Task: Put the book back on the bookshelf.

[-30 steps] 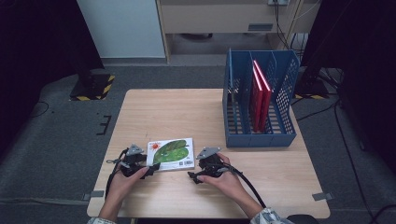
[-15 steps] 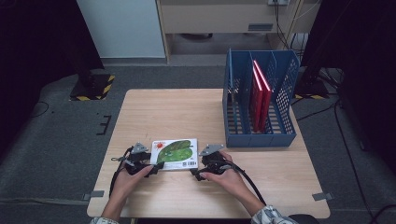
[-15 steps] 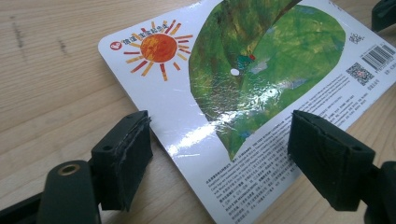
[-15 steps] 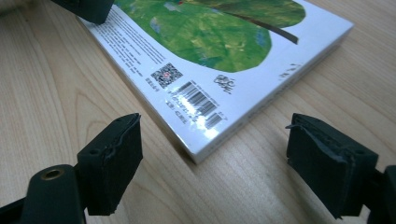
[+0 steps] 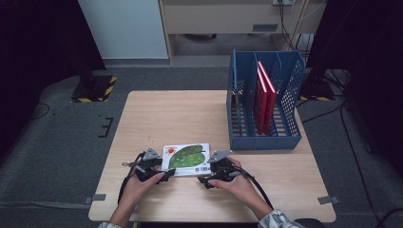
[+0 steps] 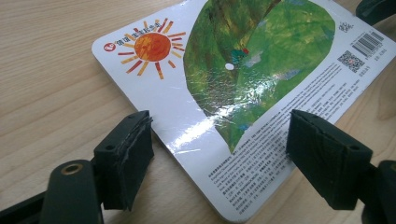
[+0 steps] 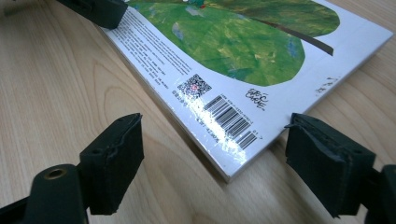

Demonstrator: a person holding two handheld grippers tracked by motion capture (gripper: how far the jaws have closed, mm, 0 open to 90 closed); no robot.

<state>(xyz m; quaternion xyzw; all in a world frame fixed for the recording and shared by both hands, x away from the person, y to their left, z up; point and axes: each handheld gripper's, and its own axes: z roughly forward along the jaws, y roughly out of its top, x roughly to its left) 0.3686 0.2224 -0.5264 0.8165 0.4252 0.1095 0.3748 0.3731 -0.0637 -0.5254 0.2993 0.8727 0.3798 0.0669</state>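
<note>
Book (image 5: 186,160) lies flat on the table (image 5: 190,114), near its front edge, long axis running left to right. Left gripper (image 5: 153,170) and right gripper (image 5: 215,175) flank its short ends, jaws apart, unclamped. Beyond the book's right end stands a blue rack (image 5: 264,107) holding red books (image 5: 264,95).
</note>
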